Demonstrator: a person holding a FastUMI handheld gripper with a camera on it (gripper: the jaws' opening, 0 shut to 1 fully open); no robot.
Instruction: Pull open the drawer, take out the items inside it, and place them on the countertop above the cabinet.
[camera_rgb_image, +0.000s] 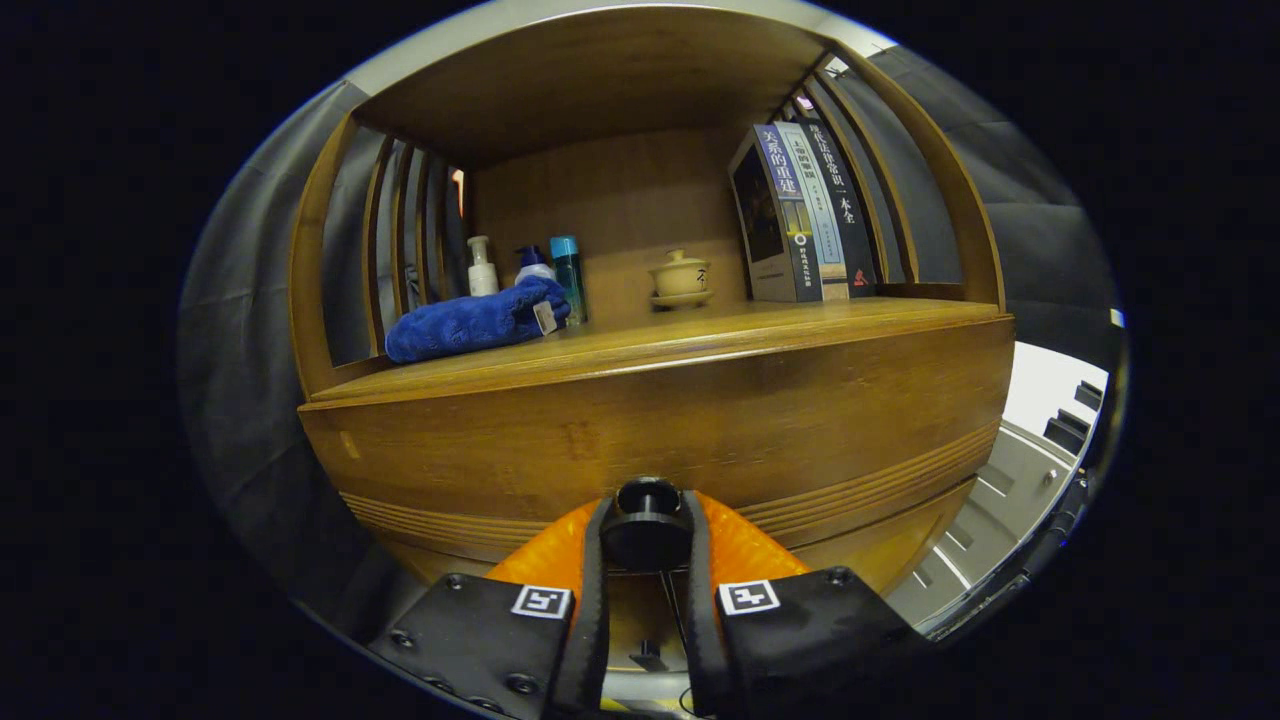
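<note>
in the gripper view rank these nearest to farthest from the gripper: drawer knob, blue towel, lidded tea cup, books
1. Drawer knob: between the fingers of the gripper, which press on it from both sides.
2. Blue towel: on the countertop, beyond the fingers to the left, near the front.
3. Lidded tea cup and books: both at the back, cup in the middle, books to the right; too close to call.

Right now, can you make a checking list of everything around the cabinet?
Surface: wooden countertop, bare at its front.
Job's things: drawer front looks closed; black knob sits between the fingers.
Clutter: blue towel, three bottles, lidded teacup, books, all towards the back.
Grippers: gripper, fingers pressing both sides of the knob.
Cables: nothing seen.
Surroundings: black cloth wall.
</note>
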